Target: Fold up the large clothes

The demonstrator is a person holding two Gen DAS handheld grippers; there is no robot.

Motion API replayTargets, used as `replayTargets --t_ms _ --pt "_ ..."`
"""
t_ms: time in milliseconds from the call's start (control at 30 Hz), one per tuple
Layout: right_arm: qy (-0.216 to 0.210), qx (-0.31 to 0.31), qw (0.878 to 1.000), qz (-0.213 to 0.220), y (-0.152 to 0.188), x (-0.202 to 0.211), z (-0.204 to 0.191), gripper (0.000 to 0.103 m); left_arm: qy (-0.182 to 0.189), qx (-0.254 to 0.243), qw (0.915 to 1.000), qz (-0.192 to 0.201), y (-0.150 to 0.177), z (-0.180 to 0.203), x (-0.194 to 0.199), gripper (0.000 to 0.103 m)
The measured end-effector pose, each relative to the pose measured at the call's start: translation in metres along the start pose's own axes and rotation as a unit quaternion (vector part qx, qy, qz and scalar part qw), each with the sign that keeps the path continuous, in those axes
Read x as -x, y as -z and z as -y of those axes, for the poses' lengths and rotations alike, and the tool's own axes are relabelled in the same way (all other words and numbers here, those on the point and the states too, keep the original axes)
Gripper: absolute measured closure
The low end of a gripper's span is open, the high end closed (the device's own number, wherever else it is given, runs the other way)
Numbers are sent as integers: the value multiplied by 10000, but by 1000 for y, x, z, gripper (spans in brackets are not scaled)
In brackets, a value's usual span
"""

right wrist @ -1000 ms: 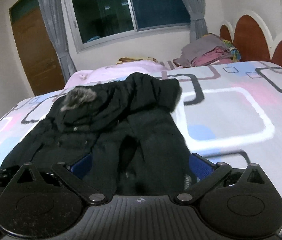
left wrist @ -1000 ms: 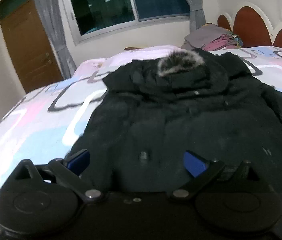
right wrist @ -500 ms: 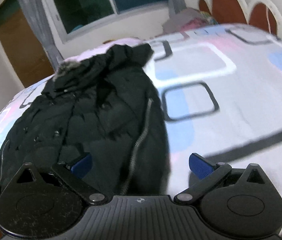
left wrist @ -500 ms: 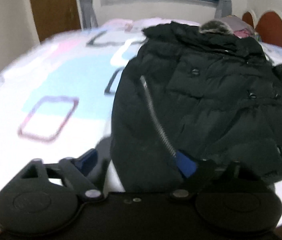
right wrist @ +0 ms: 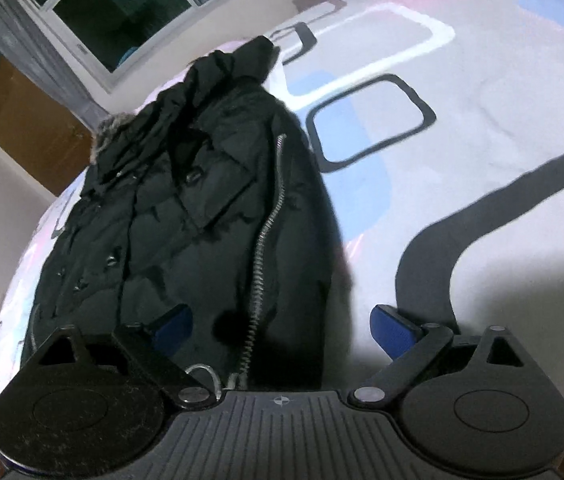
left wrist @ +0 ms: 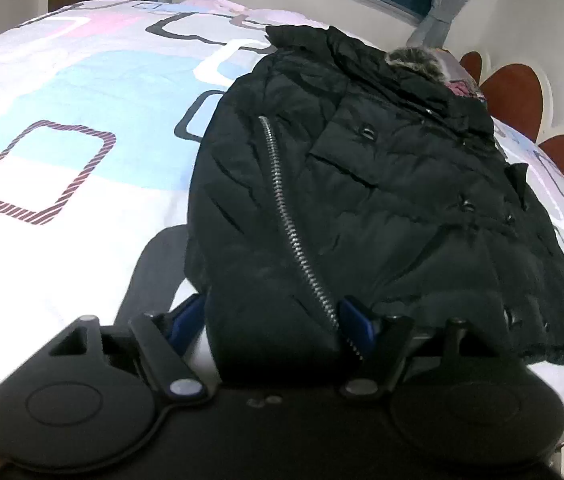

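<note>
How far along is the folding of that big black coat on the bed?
Barely begun. The black padded coat with a fur-trimmed hood lies spread on the patterned bedsheet, no fold visible. In hand: the left hand-held gripper has been closing its jaws around the hem near the silver zipper; the right hand-held gripper, open, straddles the opposite hem corner. Every fold remains.

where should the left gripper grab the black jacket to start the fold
Probably the near bottom corner of the black jacket, beside the zipper, coming in from the bed's near edge. That hem corner already bulges between the left gripper pads.
</note>
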State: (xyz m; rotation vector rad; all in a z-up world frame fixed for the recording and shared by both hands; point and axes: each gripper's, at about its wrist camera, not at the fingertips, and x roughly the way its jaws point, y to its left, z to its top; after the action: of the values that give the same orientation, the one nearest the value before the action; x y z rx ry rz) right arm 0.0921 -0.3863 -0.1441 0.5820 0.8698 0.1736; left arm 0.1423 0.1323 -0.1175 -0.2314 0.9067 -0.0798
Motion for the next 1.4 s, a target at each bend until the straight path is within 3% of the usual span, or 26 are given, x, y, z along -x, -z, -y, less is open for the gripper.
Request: replayTargets --t_ms 100,167,267,400,467,533,600,667,767,800,833,867,900,1133,1267,1400 --pt "-180 26 9998 -115 3 4 1 22 -243 -30 9997 61 2 -3 10 30" --pt "-221 -6 9997 -134 6 4 3 24 -316 36 9995 56 3 -7 10 25" --pt "-351 -31 9993 -127 5 -1 0 25 8 300 9995 -42 0 -14 1 23" --pt "-509 2 9986 -143 0 -16 -9 25 466 76 9987 -169 -12 -5 -12 26" --pt "-648 -7 9977 -216 -1 -18 -11 26 488 -37 9986 -195 -13 -1 -13 44" --pt "-776 26 9963 -374 0 -18 -10 51 562 2 9982 -194 -11 -2 -10 58" --pt "-907 -132 9948 -435 1 -18 1 57 644 213 9976 -168 -7 -10 -7 59" --pt "-1039 -431 9926 -457 -2 -23 9 58 689 287 9970 -180 -7 -10 -10 56" --pt "-1001 -343 9933 -461 -7 -31 1 58 533 43 9984 -203 -14 2 -16 58" --pt "-989 -236 9938 -455 -8 -32 -1 58 450 -64 9988 -198 -17 6 -17 63" --pt "-996 -189 9937 -477 -9 -33 -3 58 456 -89 9988 -171 -17 8 -17 80" --pt "-1066 -181 9927 -540 -10 -32 -3 64 527 23 9985 -130 -18 6 -15 87" --pt "-1216 -165 9906 -597 -10 -29 -1 88 593 113 9981 -82 -17 2 -12 88" --pt "-1942 -405 9801 31 -42 11 -6 90 1180 798 9873 708 -32 -9 29 92" --pt "-2365 -763 9677 414 -87 18 -20 90 1396 712 9818 1071 -71 2 42 92" --pt "-2541 -1004 9605 521 -142 6 -40 90 1667 849 9714 1463 -123 5 38 92"
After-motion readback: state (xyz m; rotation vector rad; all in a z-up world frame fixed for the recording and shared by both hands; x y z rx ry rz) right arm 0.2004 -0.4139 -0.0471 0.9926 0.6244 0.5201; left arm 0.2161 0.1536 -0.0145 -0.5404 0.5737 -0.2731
